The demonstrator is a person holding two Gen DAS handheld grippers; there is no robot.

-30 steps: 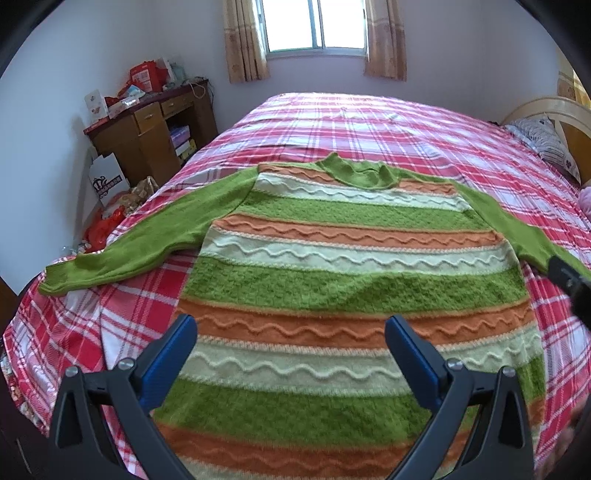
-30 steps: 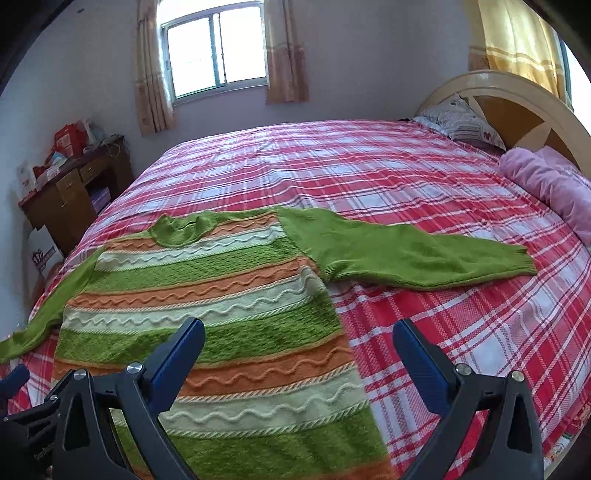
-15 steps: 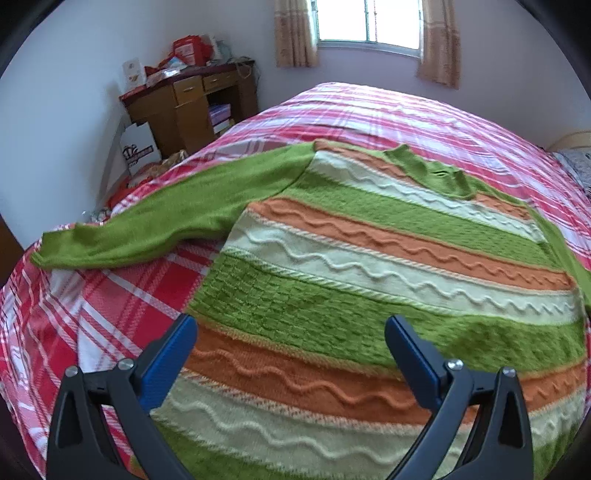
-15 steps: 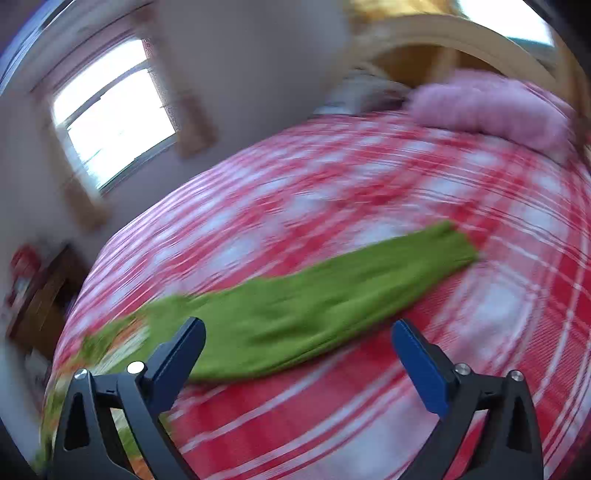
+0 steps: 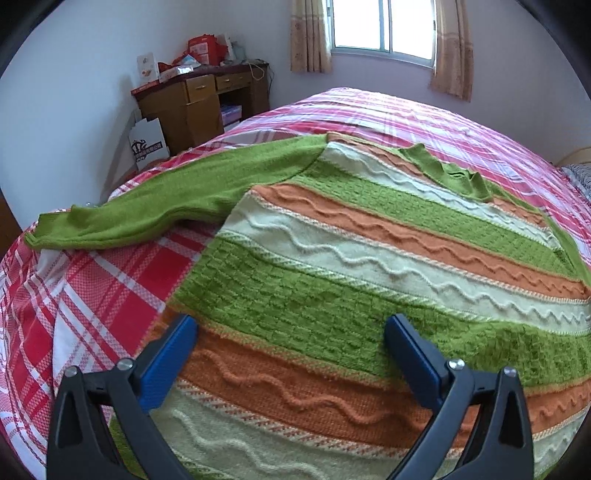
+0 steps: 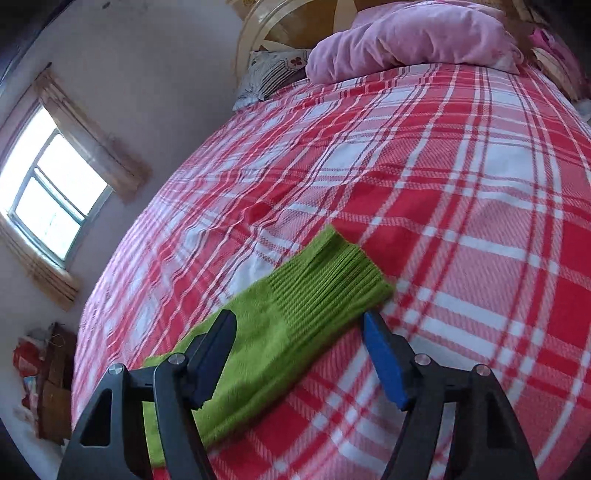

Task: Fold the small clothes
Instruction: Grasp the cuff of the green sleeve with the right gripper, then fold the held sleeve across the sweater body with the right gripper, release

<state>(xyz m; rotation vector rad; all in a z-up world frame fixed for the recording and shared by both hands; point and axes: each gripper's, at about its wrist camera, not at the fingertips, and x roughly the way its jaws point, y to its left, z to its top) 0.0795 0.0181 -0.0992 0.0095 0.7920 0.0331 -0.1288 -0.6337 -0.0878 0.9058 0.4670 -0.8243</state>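
A small knit sweater [image 5: 369,266] with green, orange and cream stripes lies flat on the red plaid bed [image 5: 92,295]. Its left green sleeve [image 5: 155,206] stretches out to the left. My left gripper [image 5: 290,332] is open and empty, low over the sweater's lower left body. In the right wrist view the other green sleeve's ribbed cuff [image 6: 325,284] lies on the plaid bed cover [image 6: 443,184]. My right gripper [image 6: 299,332] is open, tilted, its fingers either side of the sleeve just behind the cuff.
A wooden desk [image 5: 199,99] with clutter and a white paper bag [image 5: 147,144] stand left of the bed under a window [image 5: 380,26]. A pink blanket [image 6: 413,37], a pillow [image 6: 273,74] and the headboard [image 6: 295,18] are at the bed's head.
My left gripper has moved left and lower toward the sweater's left side. My right gripper has swung right and down to the right sleeve's cuff.
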